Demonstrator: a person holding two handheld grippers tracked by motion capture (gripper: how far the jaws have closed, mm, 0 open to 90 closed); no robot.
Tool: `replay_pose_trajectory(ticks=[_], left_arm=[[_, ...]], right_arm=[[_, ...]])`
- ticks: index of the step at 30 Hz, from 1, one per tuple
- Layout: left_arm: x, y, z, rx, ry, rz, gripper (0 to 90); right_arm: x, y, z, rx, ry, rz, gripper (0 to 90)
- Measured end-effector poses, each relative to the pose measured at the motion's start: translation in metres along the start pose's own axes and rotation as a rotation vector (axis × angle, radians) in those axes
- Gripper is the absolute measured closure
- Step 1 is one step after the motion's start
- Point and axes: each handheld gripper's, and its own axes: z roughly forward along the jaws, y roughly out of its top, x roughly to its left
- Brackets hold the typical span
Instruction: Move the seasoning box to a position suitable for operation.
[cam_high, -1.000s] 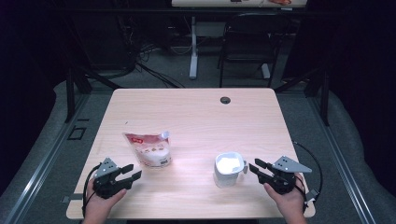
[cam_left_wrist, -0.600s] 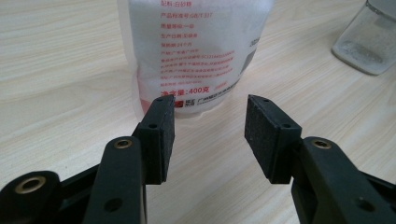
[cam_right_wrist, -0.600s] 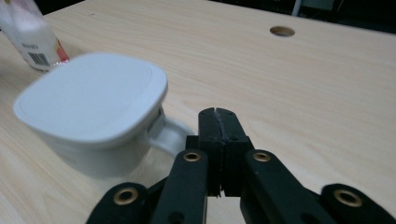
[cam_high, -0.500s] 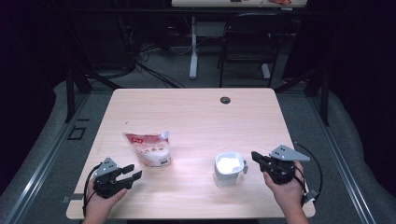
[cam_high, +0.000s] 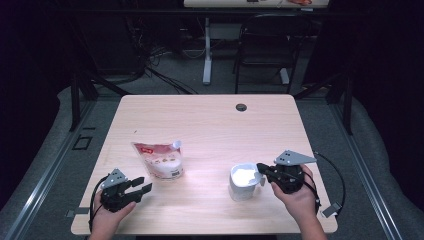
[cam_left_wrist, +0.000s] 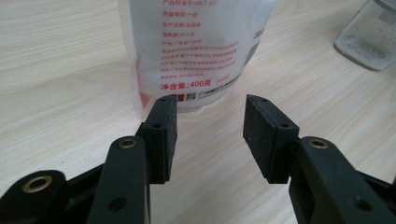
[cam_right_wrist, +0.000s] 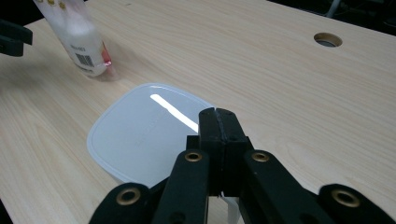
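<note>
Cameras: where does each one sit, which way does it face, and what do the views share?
High view: above the person's side, looking forward and down on the table; both hands, left gripper, right gripper.
Left gripper view: along its open jaws toward the pouch.
Right gripper view: over its shut jaws, down onto the lidded container.
Shared: pouch, container and table show in all three.
</note>
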Motion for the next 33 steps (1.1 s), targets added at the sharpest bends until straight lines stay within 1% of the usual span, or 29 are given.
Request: replay_pose_trajectory(ticks=[2, 4, 5, 8, 11, 14, 20, 23, 31, 33], left_arm=[[-0.0002, -0.0003, -0.0002, 0.000, 0.001, -0.004, 54.8], [0.0005, -0.0003, 0.0001, 0.002, -0.001, 0.001, 54.8], [0.0005, -0.0005, 0.0003, 0.003, 0.000, -0.001, 54.8], [0.0008, -0.0005, 0.0006, 0.007, -0.003, -0.002, 54.8], [0.0009, -0.0005, 0.0008, 0.003, -0.001, 0.000, 54.7], [0.0007, -0.0003, 0.0008, 0.002, -0.001, 0.000, 54.7], [0.0004, -0.0001, 0.0006, 0.003, -0.003, 0.002, 54.7], [0.0004, -0.0001, 0.0006, 0.003, -0.003, 0.004, 54.7], [-0.0002, 0.0001, 0.0005, 0.003, -0.004, 0.002, 54.6], [-0.0013, 0.0003, 0.0006, -0.001, -0.003, 0.010, 54.6]], right_arm=[[0.0010, 0.0004, 0.0019, 0.015, -0.006, 0.002, 90.0], [0.0009, -0.0003, 0.0036, 0.022, -0.010, 0.006, 90.0], [0.0000, -0.0009, 0.0047, 0.034, -0.010, 0.002, 90.0], [-0.0003, -0.0018, 0.0063, 0.034, -0.002, 0.010, 90.0], [0.0003, -0.0013, 0.0062, 0.040, -0.008, 0.003, 90.0], [0.0005, -0.0017, 0.0060, 0.038, -0.016, 0.001, 90.0], [-0.0021, -0.0035, 0.0049, 0.030, -0.014, 0.020, 90.0], [-0.0020, -0.0035, 0.0048, 0.032, -0.015, 0.015, 90.0], [-0.0028, -0.0046, 0.0047, 0.024, -0.007, 0.025, 90.0], [-0.0034, -0.0050, 0.0045, 0.025, -0.005, 0.024, 90.0]])
